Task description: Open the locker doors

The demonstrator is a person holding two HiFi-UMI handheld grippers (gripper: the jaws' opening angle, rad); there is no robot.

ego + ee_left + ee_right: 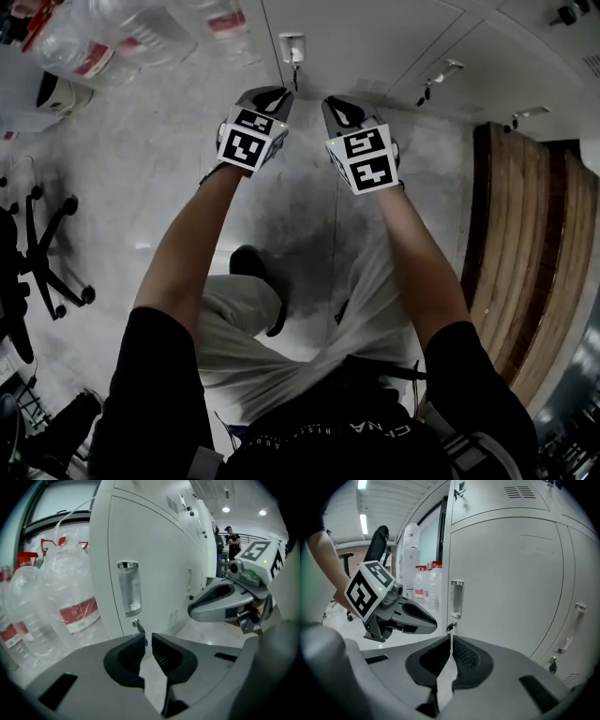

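Observation:
White locker doors (375, 42) stand in front of me. One door has a chrome recessed handle (129, 592) with a small key lock (138, 626) under it; the right gripper view shows the same handle (457, 598) and lock (451, 626). My left gripper (147, 641) points at that lock from a short way off, its jaws nearly together and empty. Beside it my right gripper (450, 641) is shut on nothing, also aimed at the lock. In the head view the left gripper (275, 96) and right gripper (338, 103) are held side by side below the handle (292, 47).
Large plastic water bottles (56, 597) are stacked left of the lockers, also visible as bottles (112, 42). An office chair base (47, 253) stands at the left, and a wooden bench (525, 253) at the right. Another locker handle (569, 630) is further right.

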